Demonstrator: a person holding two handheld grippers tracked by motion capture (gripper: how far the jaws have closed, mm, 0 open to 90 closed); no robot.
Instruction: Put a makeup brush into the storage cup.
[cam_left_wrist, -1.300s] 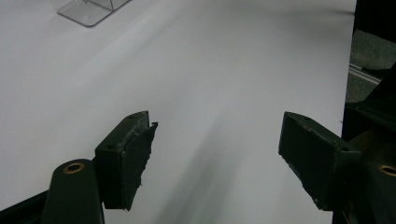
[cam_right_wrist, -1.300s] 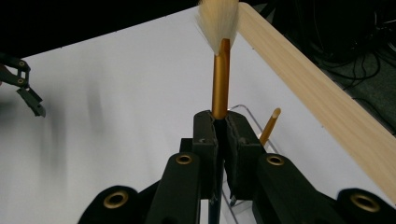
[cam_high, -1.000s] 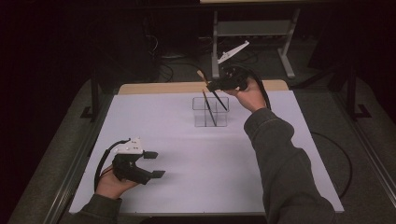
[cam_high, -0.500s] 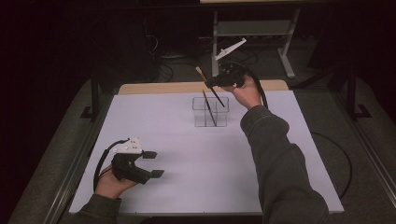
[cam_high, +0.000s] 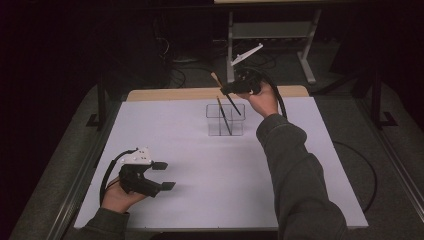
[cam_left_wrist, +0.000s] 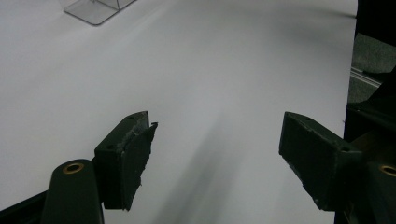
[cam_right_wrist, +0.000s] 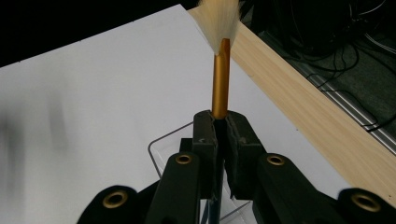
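We are pinching brush (cam_right_wrist: 220, 74) near gold ferrule with right gripper (cam_high: 234, 88), jaws pressed on handle, bristles up, so dark tail is angling down into clear organizer (cam_high: 225, 120) at far centre. Left gripper (cam_high: 161, 175) is resting near left, jaws spread, empty, clear of the work.

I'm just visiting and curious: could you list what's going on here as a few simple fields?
Right tongs: shut on a brush, above the clear box
Brush: gold ferrule, pale bristles, handle pointing down into the box
Clear box: already holds another brush
Left tongs: open, holding nothing, over the white table
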